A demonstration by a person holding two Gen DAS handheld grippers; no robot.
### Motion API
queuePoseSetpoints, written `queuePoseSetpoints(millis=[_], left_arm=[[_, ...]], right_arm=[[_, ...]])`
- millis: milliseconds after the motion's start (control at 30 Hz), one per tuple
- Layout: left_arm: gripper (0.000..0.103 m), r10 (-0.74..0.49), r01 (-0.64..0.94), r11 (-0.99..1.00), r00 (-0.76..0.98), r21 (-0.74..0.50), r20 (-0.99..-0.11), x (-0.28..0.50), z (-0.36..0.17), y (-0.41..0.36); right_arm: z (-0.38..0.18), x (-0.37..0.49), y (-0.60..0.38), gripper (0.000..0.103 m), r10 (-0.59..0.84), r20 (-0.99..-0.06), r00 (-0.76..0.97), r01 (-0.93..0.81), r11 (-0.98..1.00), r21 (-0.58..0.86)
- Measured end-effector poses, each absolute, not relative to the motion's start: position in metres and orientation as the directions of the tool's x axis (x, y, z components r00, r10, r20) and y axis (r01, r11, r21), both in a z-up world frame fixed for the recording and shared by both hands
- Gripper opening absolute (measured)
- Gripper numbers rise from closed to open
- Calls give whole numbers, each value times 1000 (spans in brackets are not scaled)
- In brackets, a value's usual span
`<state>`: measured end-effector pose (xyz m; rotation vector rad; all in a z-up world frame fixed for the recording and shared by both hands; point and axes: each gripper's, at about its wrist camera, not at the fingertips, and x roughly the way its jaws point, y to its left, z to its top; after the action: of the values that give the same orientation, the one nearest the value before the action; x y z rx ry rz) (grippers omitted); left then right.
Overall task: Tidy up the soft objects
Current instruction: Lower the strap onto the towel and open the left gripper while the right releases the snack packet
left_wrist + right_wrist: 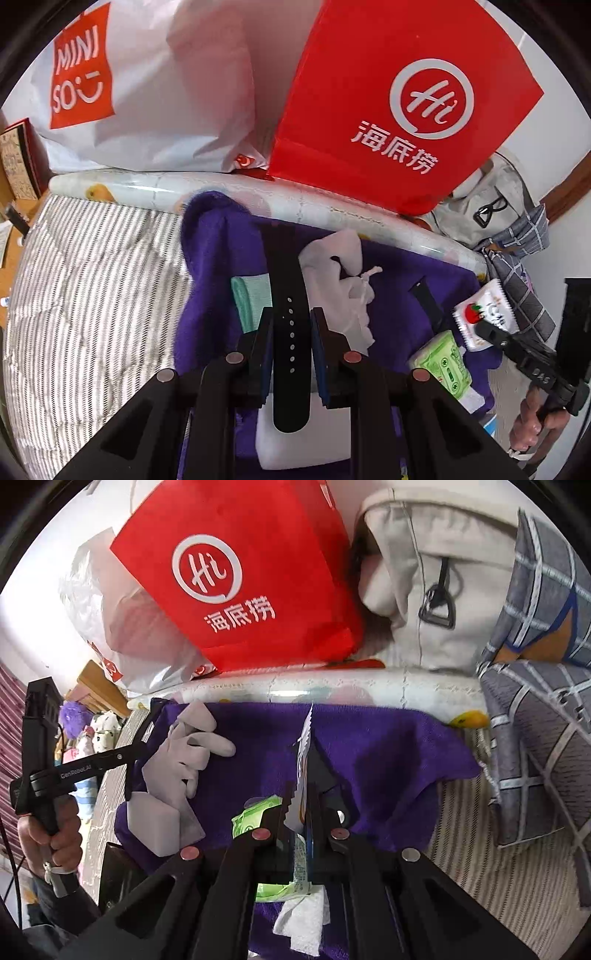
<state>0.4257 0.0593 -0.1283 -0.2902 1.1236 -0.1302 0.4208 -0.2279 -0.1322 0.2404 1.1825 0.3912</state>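
A purple towel (388,273) lies spread on a striped bed. Above it, the left gripper (291,325) clamps a black perforated strap (290,314). The right gripper (306,775), jaws closed, pinches a white snack packet (304,753) edge-on over the towel's middle. A white glove (184,746) and a green tissue pack (443,362) rest on the towel.
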Motion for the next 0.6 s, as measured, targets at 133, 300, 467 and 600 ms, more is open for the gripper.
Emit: queuePoseSetpoints(millis=[133, 300, 467, 600], left_arm=[[18, -247, -30, 958, 412, -284, -877, 426, -133, 52], [18, -254, -36, 957, 378, -289, -890, 430, -144, 50], [20, -264, -46, 952, 371, -301, -891, 430, -147, 53], [51, -226, -44, 964, 379, -261, -897, 426, -138, 57]], right_arm=[[-148, 424, -225, 5, 493, -835, 244, -174, 870, 462], [-164, 429, -225, 8, 486, -850, 202, -149, 873, 464], [-156, 425, -218, 23, 402, -884, 240, -185, 913, 365], [-141, 418, -211, 58, 336, -894, 296, -246, 931, 269]])
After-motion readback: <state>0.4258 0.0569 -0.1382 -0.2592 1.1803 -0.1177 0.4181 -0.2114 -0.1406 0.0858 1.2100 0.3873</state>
